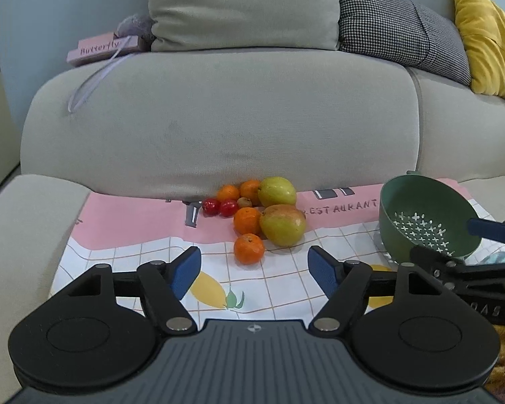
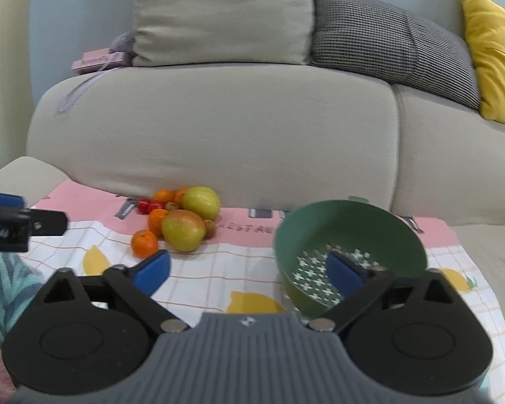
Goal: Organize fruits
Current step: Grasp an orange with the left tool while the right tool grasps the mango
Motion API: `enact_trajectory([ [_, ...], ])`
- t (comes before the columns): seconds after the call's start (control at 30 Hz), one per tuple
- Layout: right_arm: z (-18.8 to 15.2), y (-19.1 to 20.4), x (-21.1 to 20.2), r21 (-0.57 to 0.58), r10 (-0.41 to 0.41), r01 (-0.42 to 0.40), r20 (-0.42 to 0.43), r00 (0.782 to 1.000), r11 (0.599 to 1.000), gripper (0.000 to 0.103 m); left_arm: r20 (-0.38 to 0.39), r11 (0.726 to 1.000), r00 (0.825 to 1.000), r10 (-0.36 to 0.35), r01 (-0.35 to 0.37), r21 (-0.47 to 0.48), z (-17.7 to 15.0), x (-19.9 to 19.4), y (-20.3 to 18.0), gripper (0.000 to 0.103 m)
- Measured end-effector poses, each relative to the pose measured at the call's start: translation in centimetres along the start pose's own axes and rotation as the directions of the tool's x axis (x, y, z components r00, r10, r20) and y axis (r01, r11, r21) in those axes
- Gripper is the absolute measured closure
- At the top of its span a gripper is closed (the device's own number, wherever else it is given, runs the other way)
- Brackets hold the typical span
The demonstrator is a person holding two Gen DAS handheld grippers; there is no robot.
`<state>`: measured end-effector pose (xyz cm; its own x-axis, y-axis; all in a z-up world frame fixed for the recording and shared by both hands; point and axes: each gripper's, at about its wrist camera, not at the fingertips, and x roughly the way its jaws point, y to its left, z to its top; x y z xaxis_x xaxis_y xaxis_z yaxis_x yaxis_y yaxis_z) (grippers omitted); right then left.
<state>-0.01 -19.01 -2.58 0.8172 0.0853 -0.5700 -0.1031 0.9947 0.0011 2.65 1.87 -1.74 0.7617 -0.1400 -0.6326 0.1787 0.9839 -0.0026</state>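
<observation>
A: Start at the jaws. What do they hold?

B: Nothing. The left gripper (image 1: 254, 271) has its 2 blue-padded jaws spread wide with only cloth between them. The right gripper (image 2: 249, 271) is just as wide apart and empty, its right pad in front of the green perforated plastic colander bowl (image 2: 387, 232).

A: And just beyond the left jaws?

B: A small orange mandarin (image 1: 248, 248), the nearest fruit, sitting alone on the checked pink-and-white printed cloth (image 1: 134, 229). Behind it lie another mandarin (image 1: 247, 220) touching a large yellow-green mango with a red blush (image 1: 282, 225), then a second, greener mango (image 1: 276, 191), 2 more mandarins, 2 small red tomato-like fruits (image 1: 220, 206) and a little brown fruit I can't identify. All are heaped against the grey fabric sofa backrest (image 1: 219, 118).

A: So the cloth lies on a sofa seat, not a worktop?

B: Yes. The colander stands tilted on the cloth, well to the right of the pile, and looks empty.

A: Which step is this?

B: I judge it the very start: no fruit gathered yet, both grippers hovering short of the pile.

A: What does the next move call for?

B: Probably the left gripper advancing to straddle the nearest mandarin, closing gently since it's round and may roll, then carrying it right to the colander. The mangoes need nearly the full jaw spread.
</observation>
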Motion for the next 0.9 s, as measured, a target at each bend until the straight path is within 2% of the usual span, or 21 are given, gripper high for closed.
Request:
enact_trajectory([
  [0.23,0.3,1.4,2.5,-0.061,0.08,-0.081,-0.023,0.997,0.995,0.014,-0.033,1.0,0.999,-0.02,0.021,0.022,0.5,2.0,0.9,0.02],
  [0.43,0.4,2.2,5.6,-0.121,0.128,-0.135,-0.068,0.99,0.983,0.014,-0.068,0.998,0.997,-0.03,0.026,-0.059,1.1,4.4,2.3,0.023],
  [0.6,1.2,2.4,8.6,-0.123,0.144,-0.155,-0.097,0.985,0.98,0.014,-0.084,1.0,0.996,-0.009,0.008,-0.015,1.9,6.3,2.7,0.028],
  [0.73,2.0,2.9,11.0,-0.139,0.165,-0.178,-0.101,0.981,0.974,0.014,-0.117,1.0,0.993,-0.008,0.01,0.014,2.4,8.3,2.9,0.029],
  [0.9,2.6,4.1,13.9,-0.231,0.194,-0.222,-0.137,0.971,0.947,0.014,-0.148,0.997,0.987,-0.058,0.064,0.037,2.6,10.9,3.2,0.029],
])
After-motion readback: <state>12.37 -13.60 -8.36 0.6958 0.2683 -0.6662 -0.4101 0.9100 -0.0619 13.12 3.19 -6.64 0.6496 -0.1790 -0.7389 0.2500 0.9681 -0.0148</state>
